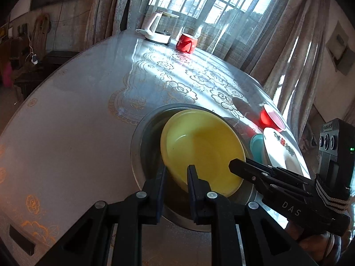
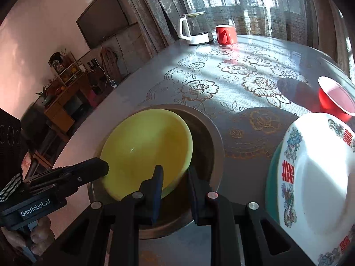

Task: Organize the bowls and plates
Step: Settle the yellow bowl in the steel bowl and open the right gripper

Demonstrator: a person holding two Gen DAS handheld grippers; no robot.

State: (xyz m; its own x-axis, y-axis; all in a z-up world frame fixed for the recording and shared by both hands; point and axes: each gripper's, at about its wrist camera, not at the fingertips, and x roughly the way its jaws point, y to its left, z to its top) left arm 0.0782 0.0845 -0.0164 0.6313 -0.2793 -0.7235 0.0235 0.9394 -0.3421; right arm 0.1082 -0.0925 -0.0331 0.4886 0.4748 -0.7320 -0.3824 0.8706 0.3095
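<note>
Yellow bowl (image 1: 203, 148) sits tilted inside a metal basin (image 1: 144, 155) on the table (image 1: 77, 122), its near rim pinched by both the left gripper (image 1: 176, 173) and right gripper (image 2: 175, 174).

Dishes and vessels, counted

One yellow bowl (image 1: 199, 153), one metal basin (image 2: 206, 137), one white patterned plate (image 2: 315, 184), one teal dish (image 1: 257, 146), one red bowl (image 2: 335, 98), one red mug (image 2: 226, 34), one kettle (image 2: 195, 30).
</note>
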